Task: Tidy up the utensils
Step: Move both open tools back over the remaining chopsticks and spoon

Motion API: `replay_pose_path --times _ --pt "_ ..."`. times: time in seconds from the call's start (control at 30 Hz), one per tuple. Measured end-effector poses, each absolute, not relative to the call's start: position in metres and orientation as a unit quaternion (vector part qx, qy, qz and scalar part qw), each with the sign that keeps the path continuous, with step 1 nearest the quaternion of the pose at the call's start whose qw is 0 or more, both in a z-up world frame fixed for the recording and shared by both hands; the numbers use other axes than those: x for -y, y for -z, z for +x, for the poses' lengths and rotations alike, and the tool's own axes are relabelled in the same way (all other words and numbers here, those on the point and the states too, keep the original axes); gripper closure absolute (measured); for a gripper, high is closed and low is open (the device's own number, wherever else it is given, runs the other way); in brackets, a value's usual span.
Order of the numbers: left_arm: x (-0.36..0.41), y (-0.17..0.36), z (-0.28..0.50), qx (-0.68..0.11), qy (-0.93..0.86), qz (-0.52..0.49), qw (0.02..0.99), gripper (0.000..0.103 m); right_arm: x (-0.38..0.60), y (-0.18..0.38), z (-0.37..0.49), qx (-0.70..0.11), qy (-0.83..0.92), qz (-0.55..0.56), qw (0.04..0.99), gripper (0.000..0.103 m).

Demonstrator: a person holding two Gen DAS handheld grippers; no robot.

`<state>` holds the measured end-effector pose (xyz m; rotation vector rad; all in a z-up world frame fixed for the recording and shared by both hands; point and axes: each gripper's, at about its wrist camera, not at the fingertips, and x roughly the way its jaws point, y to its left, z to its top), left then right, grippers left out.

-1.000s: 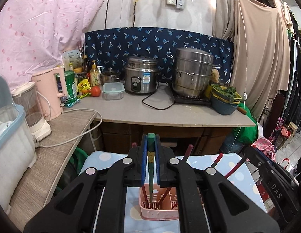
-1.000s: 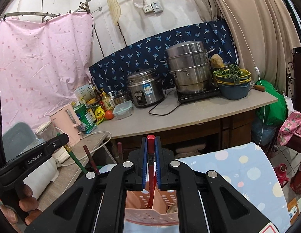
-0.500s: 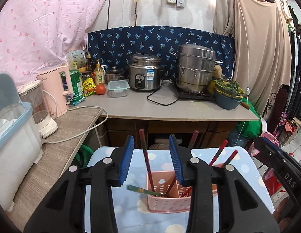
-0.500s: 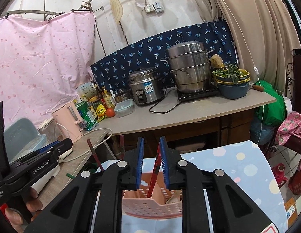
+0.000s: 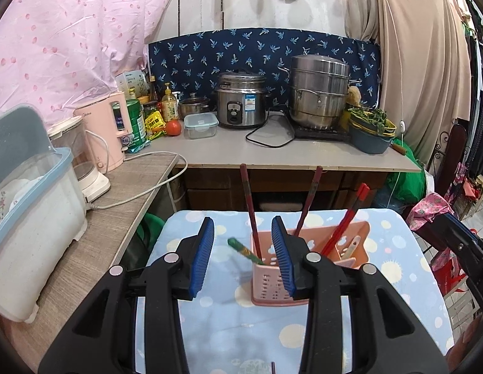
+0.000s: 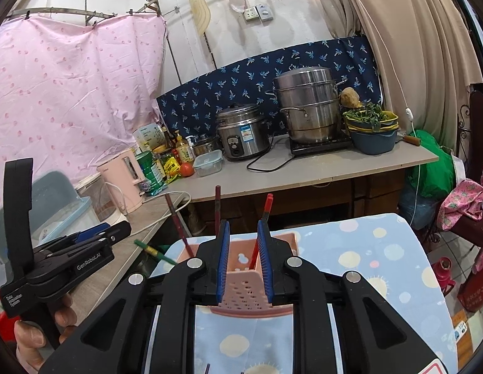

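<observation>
Both grippers have just been opening and hold nothing. The left gripper (image 5: 243, 255) stands with its jaws well apart in the lower middle of its view. The right gripper (image 6: 244, 260) is parted only narrowly, and the red chopstick (image 6: 262, 228) shows in the gap between its pads, free of them.

The pink utensil basket (image 5: 307, 263) sits on the spotted blue cloth (image 5: 397, 280), centre frame, holding dark red chopsticks (image 5: 250, 212) that lean every way.

The worry is the green chopstick (image 5: 245, 251). It lies tilted over the basket's left rim, mostly outside, and I think it could slide out onto the cloth. A clumsy jaw pulling back might also catch the leaning sticks or tip the light basket.
</observation>
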<state>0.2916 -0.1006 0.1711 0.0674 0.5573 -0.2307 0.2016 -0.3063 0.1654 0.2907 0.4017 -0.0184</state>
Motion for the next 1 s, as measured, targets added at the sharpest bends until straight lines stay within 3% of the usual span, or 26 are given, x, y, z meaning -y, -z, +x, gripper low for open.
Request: replay_pose_path --times 0.2,0.3,0.57,1.0 --pt "0.094 -0.162 0.259 -0.278 0.113 0.046 0.953 0.066 0.288 -0.158 0.163 -0.209 0.003 0.124 0.97 0.083" --pt "0.087 -0.151 0.24 -0.284 0.114 0.051 0.951 0.066 0.279 -0.144 0.138 -0.22 0.006 0.11 0.969 0.078" --pt "0.067 -0.101 0.195 -0.331 0.12 0.06 0.934 0.066 0.25 -0.092 0.076 -0.27 0.012 0.066 0.961 0.077" --pt "0.055 -0.026 0.129 -0.4 0.145 0.06 0.903 0.066 0.221 -0.008 0.015 -0.362 0.001 0.085 0.928 0.077"
